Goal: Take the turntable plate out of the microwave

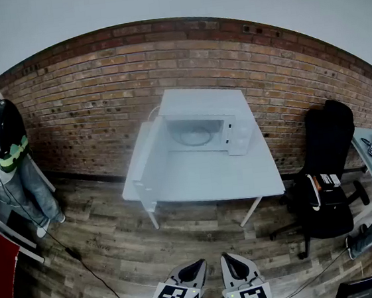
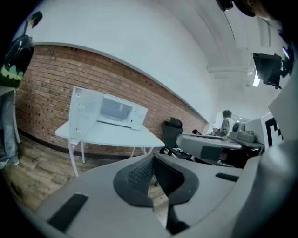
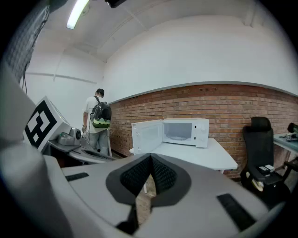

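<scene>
The left gripper (image 2: pixel 152 160) has its dark ribbed fingers (image 2: pixel 139 175) pressed together with nothing between them. The right gripper (image 3: pixel 150 159) likewise shows its fingers (image 3: pixel 163 175) meeting at the tips, empty. Both hang side by side, low over the wood-plank floor (image 1: pixel 118 253). Far ahead of the fingers stands the white rectangular desk (image 1: pixel 209 176). On its far part sits the white box-shaped microwave (image 1: pixel 201 103), its door (image 1: pixel 149 161) swung open to the left of the fingers' line of approach. The round clear glass turntable plate (image 1: pixel 194 135) lies flat on the cavity floor, well apart from both grippers and untouched. The step in hand looks to be the approach. To do it well, come in square to the opening and keep the left fingers clear of the open door. Spread the fingers only once they are near the cavity mouth. Then take the plate by its near rim, lift it slightly off whatever seats it, and draw it straight out, level. The plate's rim, its thickness and any roller ring beneath it are too small and faint to make out. In the left gripper view the cavity is only a pale blur. The head view cuts off the hands behind the grippers.
</scene>
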